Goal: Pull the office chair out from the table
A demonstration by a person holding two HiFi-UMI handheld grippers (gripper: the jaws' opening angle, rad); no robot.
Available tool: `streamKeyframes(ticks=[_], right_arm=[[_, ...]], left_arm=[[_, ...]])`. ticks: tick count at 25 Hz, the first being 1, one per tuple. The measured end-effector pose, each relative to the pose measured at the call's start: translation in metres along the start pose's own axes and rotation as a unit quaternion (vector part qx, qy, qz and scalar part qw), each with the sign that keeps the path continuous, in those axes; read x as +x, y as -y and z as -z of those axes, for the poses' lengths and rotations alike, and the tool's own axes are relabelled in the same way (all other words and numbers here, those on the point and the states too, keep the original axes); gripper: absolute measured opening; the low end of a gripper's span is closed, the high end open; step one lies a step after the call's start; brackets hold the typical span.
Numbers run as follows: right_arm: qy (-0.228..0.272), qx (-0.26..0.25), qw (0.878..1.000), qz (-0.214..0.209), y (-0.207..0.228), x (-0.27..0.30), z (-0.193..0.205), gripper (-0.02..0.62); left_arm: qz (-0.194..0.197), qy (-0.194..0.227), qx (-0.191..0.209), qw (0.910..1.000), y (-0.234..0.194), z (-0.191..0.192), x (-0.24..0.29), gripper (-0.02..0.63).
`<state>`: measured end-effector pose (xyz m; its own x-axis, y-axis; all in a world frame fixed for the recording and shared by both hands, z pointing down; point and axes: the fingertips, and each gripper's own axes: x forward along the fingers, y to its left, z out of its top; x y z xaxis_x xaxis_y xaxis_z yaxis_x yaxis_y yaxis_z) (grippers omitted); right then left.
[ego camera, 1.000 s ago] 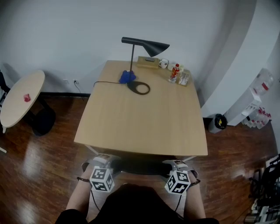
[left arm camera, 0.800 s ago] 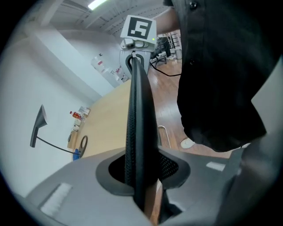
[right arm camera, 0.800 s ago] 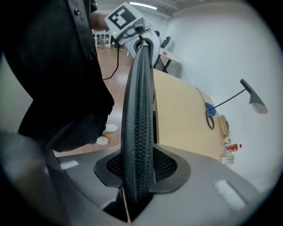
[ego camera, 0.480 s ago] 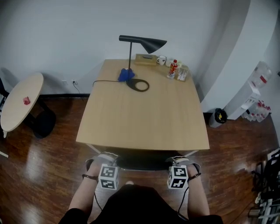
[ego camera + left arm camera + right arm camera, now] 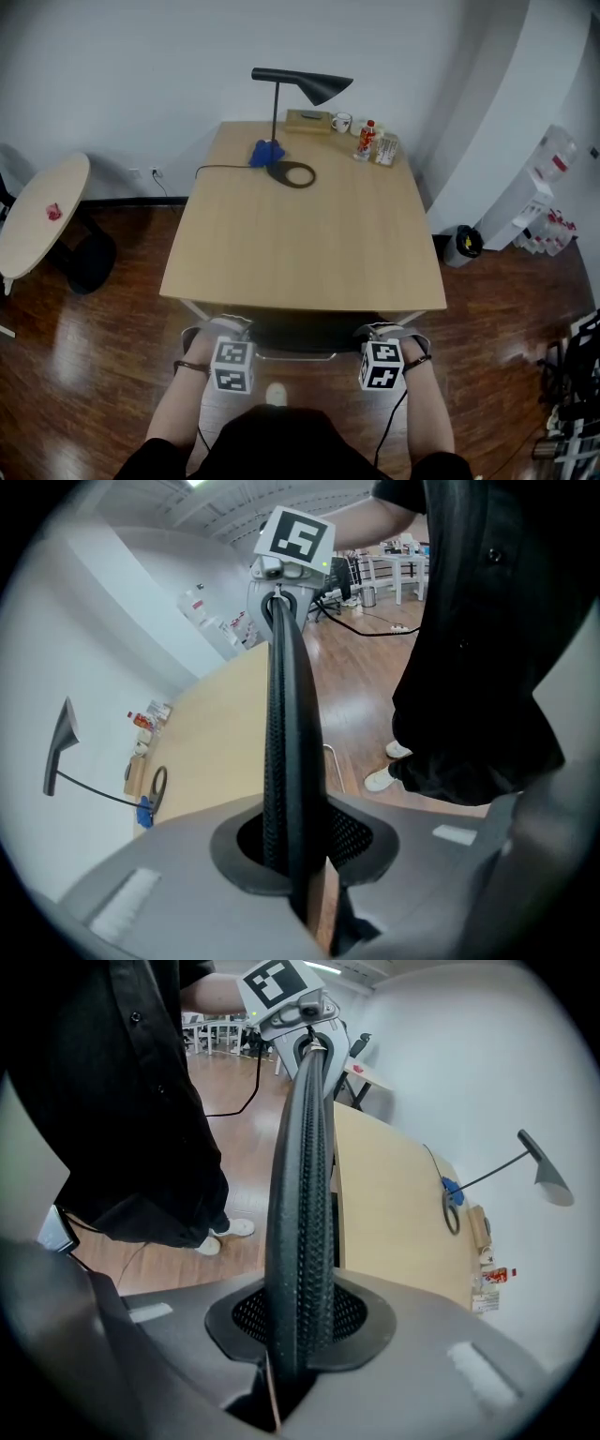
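The office chair's black mesh backrest (image 5: 298,336) is tucked against the near edge of the wooden table (image 5: 300,244). My left gripper (image 5: 217,330) grips the left end of its top rim and my right gripper (image 5: 384,332) the right end. Both have just been closing, and their pads now press on the rim. In the left gripper view the rim (image 5: 286,714) runs up out of my left gripper (image 5: 292,874) to the other gripper (image 5: 281,569). In the right gripper view the rim (image 5: 302,1185) is clamped in my right gripper (image 5: 292,1340). The seat is hidden under the table.
A black desk lamp (image 5: 300,84), a blue item (image 5: 267,152), a cup (image 5: 341,121) and a bottle (image 5: 366,138) sit at the table's far end. A round side table (image 5: 42,220) stands left, a bin (image 5: 463,245) right. The person's shoe (image 5: 275,395) is behind the chair.
Both grippers have shifted a little toward the table and settled on the backrest's top rim. The marker cubes have turned, and more of the backrest shows between the hands.
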<state>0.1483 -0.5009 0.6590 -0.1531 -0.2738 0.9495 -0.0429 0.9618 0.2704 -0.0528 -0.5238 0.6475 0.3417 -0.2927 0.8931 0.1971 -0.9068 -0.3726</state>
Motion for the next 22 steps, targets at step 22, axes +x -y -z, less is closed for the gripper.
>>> streamKeyframes(ticks=[22], right_arm=[[0.003,-0.001,0.999,-0.04,-0.073,-0.025,-0.011,0.072]], left_arm=[[0.017,-0.025,-0.032,0.999,0.074,-0.016,-0.027,0.063]])
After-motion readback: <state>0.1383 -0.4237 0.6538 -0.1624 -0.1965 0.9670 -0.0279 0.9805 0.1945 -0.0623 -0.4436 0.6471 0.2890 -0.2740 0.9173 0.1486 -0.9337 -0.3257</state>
